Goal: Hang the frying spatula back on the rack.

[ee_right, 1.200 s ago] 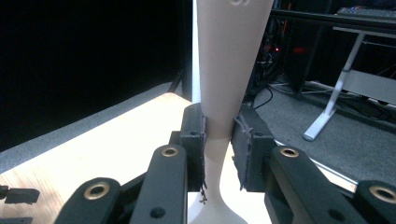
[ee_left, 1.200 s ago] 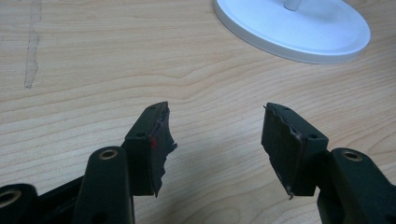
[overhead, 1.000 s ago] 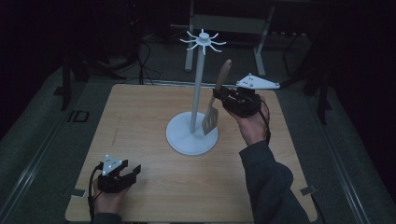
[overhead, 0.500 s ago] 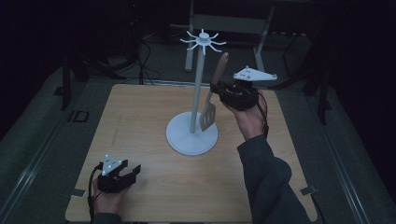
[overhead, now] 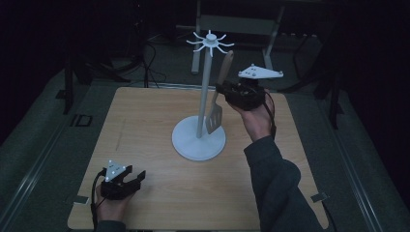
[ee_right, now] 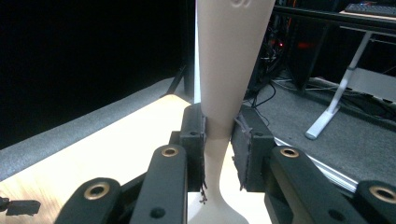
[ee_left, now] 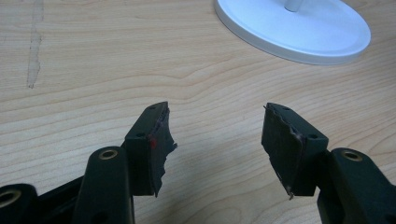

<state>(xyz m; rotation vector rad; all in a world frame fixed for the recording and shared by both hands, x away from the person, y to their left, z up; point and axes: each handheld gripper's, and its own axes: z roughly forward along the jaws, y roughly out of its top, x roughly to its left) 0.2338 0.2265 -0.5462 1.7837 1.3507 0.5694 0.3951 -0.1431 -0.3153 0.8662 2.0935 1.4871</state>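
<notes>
Two grippers were at work over a wooden table [overhead: 145, 125]. The right gripper [overhead: 227, 91], held up in the person's right hand [overhead: 256, 121], hung above the far right part of the table beside a white stand [overhead: 199, 140] with a round base, a tall pole and a ring of hooks at its top. Its jaws were closed on the handle of a pale spatula [overhead: 215, 116]; in the right gripper view the handle [ee_right: 224, 70] rose between the two black pads, which pressed it from both sides. The spatula was off the table, nearly upright and slightly tilted, its slotted blade hanging low just beside the pole and above the base, its handle end reaching up near the hooks. The left gripper [overhead: 140, 176] rested low at the near left corner of the table, in the person's left hand [overhead: 111, 205], well apart from the stand. In the left gripper view its jaws stood wide apart with bare wood between them and held nothing, and the edge of the stand's base [ee_left: 299, 32] lay ahead.
</notes>
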